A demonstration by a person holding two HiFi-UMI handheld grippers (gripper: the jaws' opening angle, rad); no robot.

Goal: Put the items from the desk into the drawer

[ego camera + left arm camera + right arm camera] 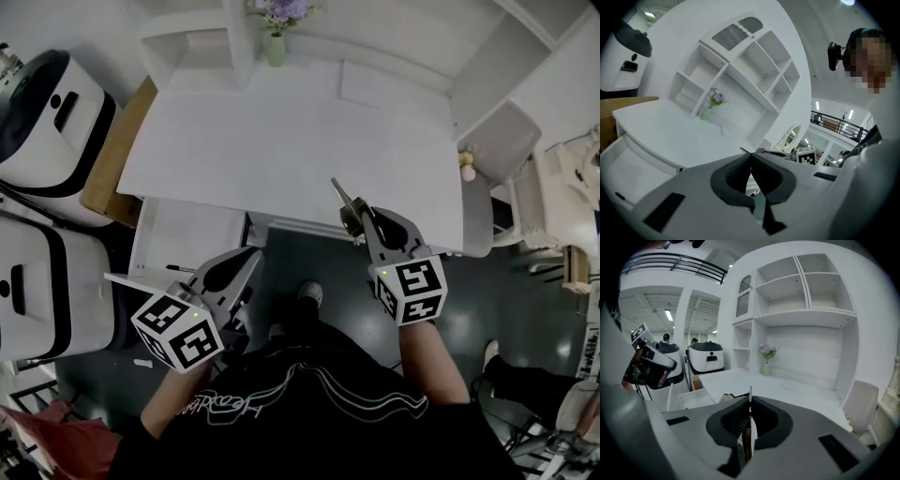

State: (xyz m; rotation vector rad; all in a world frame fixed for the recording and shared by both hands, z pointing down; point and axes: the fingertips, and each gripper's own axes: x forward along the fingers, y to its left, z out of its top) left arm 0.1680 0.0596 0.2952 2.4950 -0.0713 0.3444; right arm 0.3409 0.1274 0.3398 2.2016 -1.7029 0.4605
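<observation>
At the desk (281, 141) edge, right gripper (360, 223) jaws clamped on thin item (339, 194), left gripper (251, 256) jaws together, empty

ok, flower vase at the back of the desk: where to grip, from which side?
Grip the vase on its body, below the flowers, jaws level, one each side. It stands upright with shelving close beside and behind it, so come from the front. The left gripper looks free, shut on nothing; the right gripper is shut on a thin tool.
</observation>
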